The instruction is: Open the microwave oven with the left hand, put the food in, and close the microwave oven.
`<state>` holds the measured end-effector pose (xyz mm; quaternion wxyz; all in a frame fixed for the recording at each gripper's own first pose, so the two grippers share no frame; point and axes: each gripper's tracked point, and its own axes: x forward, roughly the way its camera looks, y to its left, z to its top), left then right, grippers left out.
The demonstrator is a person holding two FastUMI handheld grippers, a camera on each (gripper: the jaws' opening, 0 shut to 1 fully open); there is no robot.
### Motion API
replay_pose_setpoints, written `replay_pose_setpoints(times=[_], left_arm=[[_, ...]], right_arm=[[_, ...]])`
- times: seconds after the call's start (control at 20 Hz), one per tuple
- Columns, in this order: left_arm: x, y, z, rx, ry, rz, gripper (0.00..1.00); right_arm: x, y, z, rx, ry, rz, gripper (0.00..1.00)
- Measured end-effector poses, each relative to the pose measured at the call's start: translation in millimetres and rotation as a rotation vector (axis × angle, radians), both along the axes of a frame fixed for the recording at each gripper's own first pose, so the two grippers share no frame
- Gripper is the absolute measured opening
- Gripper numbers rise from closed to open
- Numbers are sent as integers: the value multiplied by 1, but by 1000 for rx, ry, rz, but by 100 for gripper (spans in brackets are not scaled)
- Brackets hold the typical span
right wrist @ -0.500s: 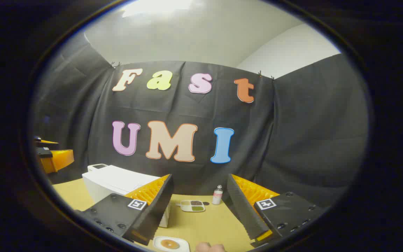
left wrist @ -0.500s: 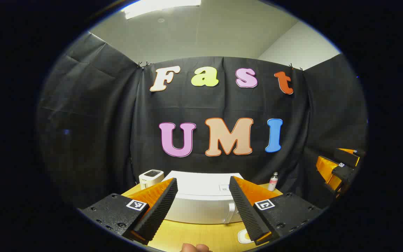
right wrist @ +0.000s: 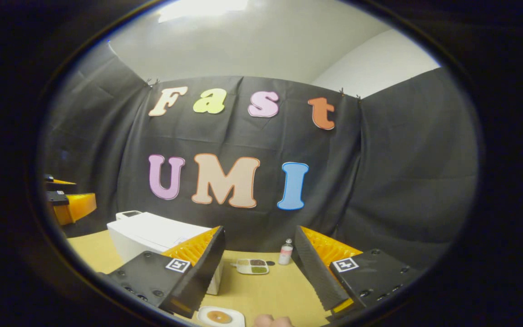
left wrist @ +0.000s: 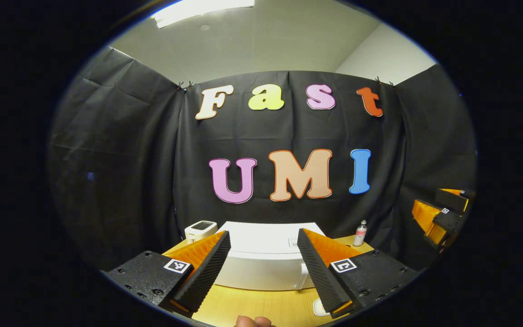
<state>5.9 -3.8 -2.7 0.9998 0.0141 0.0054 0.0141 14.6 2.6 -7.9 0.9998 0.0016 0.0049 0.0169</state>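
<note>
My left claw [left wrist: 261,268] hung wide and empty, facing the shut microwave [left wrist: 261,261] on the table [left wrist: 266,306]. My right claw [right wrist: 259,268] gaped empty above the plated food [right wrist: 219,316]. Everything remained undone.

The right gripper [right wrist: 258,277] hangs above the yellow table [right wrist: 270,290], its fingers spread wide with nothing between them. The white microwave oven [right wrist: 157,234] sits to the left, door closed. A plate of food [right wrist: 219,316] lies just below, with a divided dish [right wrist: 252,266] and small bottle [right wrist: 285,252] farther back.
</note>
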Motion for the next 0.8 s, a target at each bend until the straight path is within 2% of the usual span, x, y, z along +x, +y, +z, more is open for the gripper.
replay_pose_setpoints(times=[0.8], left_arm=[[7, -5, 5, 30, -25, -10, 96]], right_arm=[[10, 7, -2, 4, -7, 0, 97]])
